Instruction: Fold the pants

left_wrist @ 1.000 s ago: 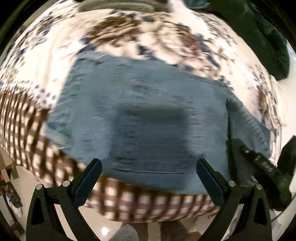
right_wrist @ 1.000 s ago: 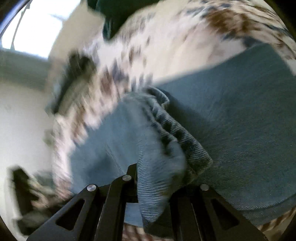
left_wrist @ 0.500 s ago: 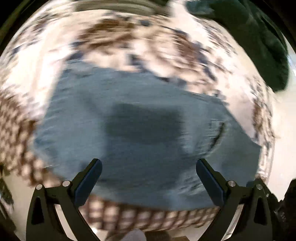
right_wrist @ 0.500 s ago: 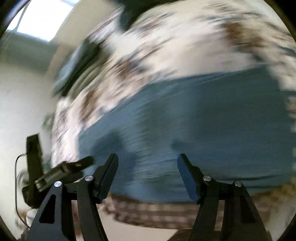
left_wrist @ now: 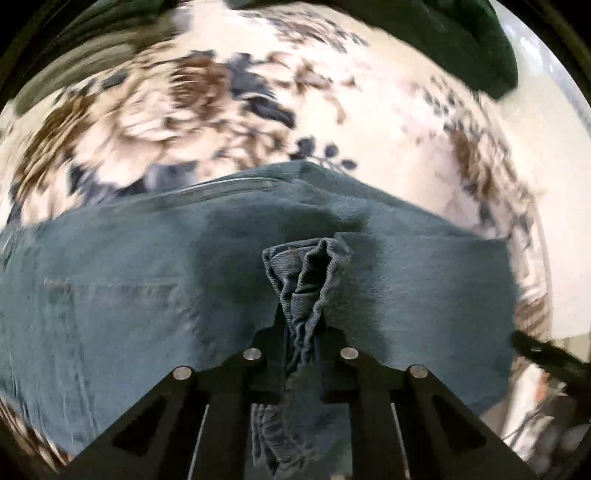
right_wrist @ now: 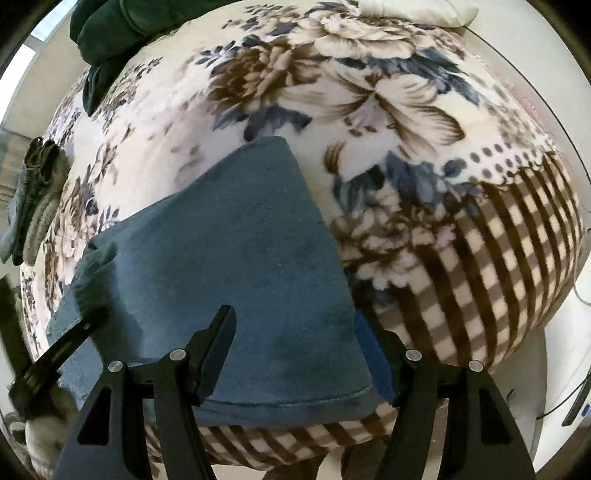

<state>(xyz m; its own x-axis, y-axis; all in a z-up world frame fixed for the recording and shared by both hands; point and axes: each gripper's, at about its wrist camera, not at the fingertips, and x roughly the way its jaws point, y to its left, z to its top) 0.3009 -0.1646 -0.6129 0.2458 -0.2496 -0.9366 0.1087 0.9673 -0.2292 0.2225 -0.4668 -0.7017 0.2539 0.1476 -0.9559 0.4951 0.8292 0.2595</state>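
The blue denim pants [left_wrist: 147,288] lie folded on a floral blanket [left_wrist: 192,103]. My left gripper [left_wrist: 301,325] is shut on a bunched fold of the pants' edge, which sticks up between its fingers. In the right wrist view the pants [right_wrist: 240,258] lie as a flat folded panel with a hem at the near edge. My right gripper [right_wrist: 295,343] is open and empty just above that near edge, one finger on each side of the panel. The left gripper [right_wrist: 59,354] shows at the pants' left corner.
The blanket [right_wrist: 369,92] covers a bed, with a brown checked border [right_wrist: 498,258] at the near edge. A dark green garment [right_wrist: 110,33] lies at the far corner. Grey folded clothes [right_wrist: 33,199] lie at the left edge. The floor lies below the bed's edge.
My left gripper has moved in and shut on the pants' edge. My right gripper let go of its fold, opened, and swung over the flat folded panel.
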